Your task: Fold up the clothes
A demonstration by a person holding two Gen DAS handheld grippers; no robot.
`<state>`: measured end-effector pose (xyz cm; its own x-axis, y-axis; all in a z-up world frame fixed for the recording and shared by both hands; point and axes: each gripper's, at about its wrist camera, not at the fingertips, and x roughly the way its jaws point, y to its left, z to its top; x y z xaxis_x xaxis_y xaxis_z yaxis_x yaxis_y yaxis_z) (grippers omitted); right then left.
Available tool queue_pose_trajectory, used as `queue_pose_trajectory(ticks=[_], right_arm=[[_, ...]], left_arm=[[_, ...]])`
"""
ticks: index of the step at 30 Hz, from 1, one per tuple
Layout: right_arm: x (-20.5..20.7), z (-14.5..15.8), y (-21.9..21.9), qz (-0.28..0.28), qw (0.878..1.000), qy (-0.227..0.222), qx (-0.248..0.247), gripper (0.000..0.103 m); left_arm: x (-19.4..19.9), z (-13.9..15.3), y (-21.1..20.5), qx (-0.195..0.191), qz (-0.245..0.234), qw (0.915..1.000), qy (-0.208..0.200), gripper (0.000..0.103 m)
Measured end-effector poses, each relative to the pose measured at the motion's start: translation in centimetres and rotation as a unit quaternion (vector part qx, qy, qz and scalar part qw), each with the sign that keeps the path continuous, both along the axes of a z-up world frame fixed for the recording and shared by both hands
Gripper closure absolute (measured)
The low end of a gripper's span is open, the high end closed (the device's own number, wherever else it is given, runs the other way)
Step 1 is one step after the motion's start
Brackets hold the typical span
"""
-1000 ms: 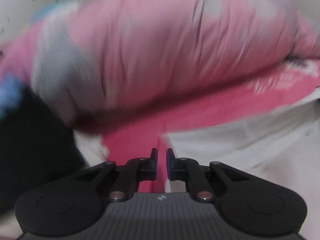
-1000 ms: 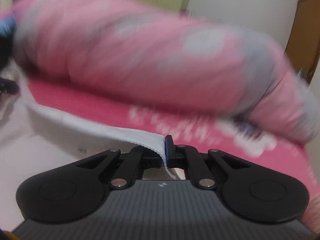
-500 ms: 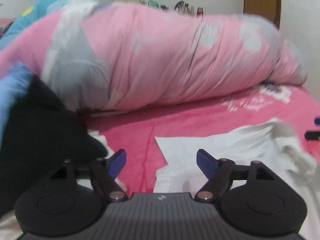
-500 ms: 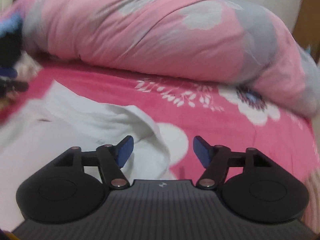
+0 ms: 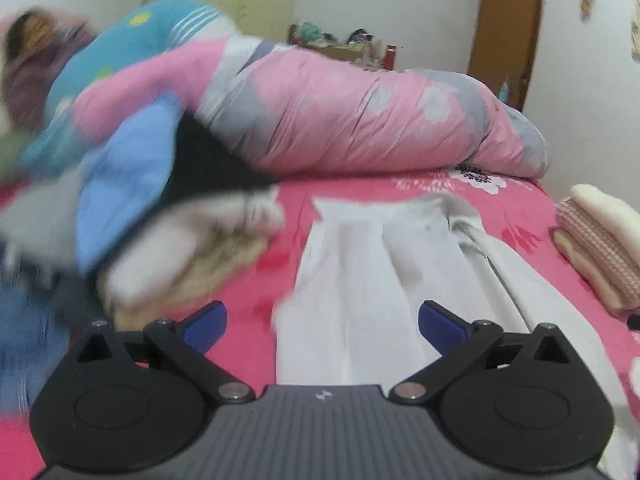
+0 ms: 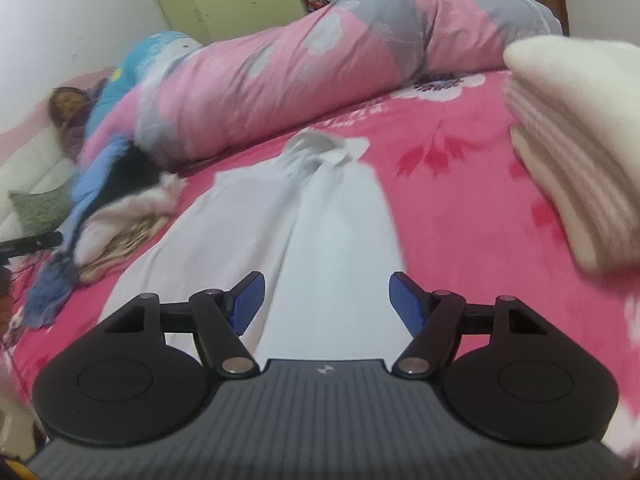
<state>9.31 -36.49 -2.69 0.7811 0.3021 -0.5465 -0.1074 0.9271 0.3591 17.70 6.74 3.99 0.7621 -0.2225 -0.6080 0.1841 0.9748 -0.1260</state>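
Note:
A white garment lies stretched lengthwise on the pink floral bed sheet, its collar end at the far side; it also shows in the right wrist view. My left gripper is open and empty, hovering above the garment's near left part. My right gripper is open and empty above the garment's near end.
A heap of unfolded clothes, blue, black and beige, lies to the left. A folded cream and pink stack sits at the right. A rolled pink and grey duvet lies along the far side.
Both grippers were shut on the white garment's edge one second ago, then opened and let it go. Both have pulled back and risen; the garment now lies flat on the bed.

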Motion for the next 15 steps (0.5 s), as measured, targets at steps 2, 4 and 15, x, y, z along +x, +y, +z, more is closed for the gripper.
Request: queue_pose_trajectory(ticks=[2,4,15], right_arm=[[-2.4,-0.5,1.3,0.023,1.0,-0.01,0.012,0.039],[-3.9,-0.6,3.6,0.061,0.998,-0.024,0.013,0.043],[-4.2,-1.8,15.6,0.201,0.979,-0.023,0.031,0.053]], left_arm=[[-1.9,-1.1,0.6,-0.015,0.008,0.9998,0.008,0.002],[-3.2,-2.3,1.1,-0.03,0.012,0.9994,0.014,0.004],[-10.5,-8.8,3.6,-0.112,0.035,0.9919,0.05,0.049]])
